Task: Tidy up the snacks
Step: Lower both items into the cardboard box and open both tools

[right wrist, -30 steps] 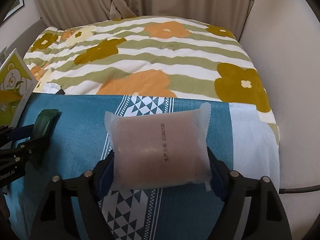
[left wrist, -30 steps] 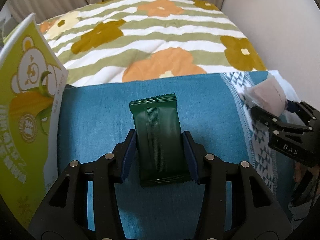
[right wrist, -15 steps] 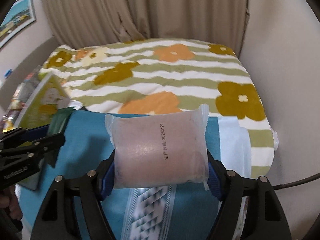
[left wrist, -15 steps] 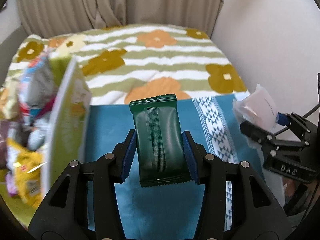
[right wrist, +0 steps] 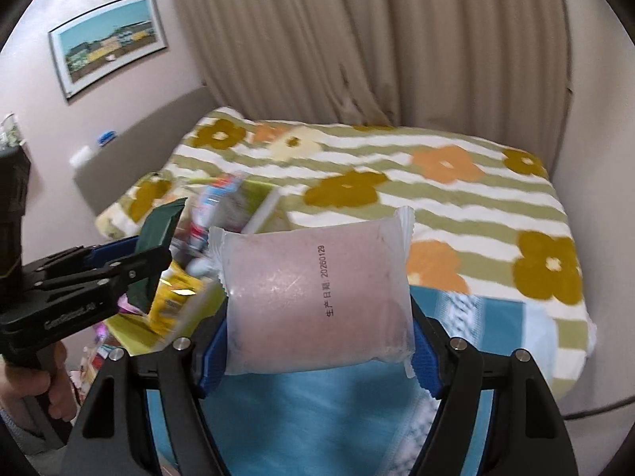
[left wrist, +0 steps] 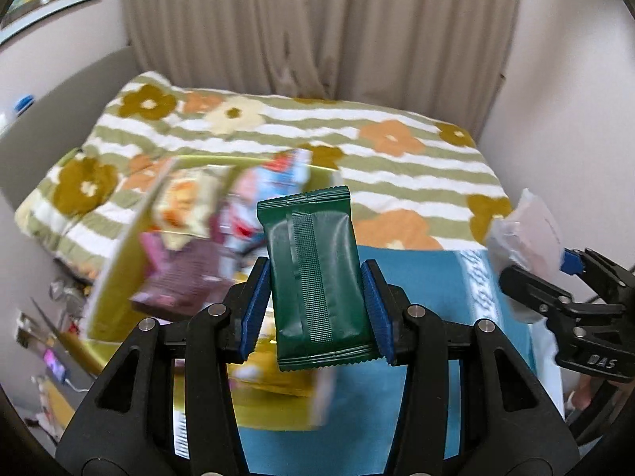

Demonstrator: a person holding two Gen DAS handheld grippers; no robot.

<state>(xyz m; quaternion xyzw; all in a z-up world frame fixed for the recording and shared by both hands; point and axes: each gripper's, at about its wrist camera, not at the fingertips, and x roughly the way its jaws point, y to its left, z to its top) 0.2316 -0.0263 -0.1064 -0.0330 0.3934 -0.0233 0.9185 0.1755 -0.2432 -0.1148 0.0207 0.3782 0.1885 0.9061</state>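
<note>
Fingers [left wrist: 256, 305] of left gripper [left wrist: 317, 309] pinching dark green snack packet [left wrist: 315, 273] by its long sides, held upright in the air above edge of yellow-green box [left wrist: 107, 301] crammed with blurred snack bags [left wrist: 186, 246]. Fingers [right wrist: 424, 353] of right gripper [right wrist: 317, 353] clamped on frosted pinkish pouch [right wrist: 313, 297], date stamp running up its face, raised over teal cloth [right wrist: 317, 416]. Seen from the right wrist: left gripper [right wrist: 137, 267] off to the left, green packet [right wrist: 158, 230] poking from it, just beside the box [right wrist: 174, 309]. Beyond: bed with striped floral blanket [left wrist: 397, 158], beige curtain [left wrist: 317, 27], framed picture [right wrist: 107, 41].
</note>
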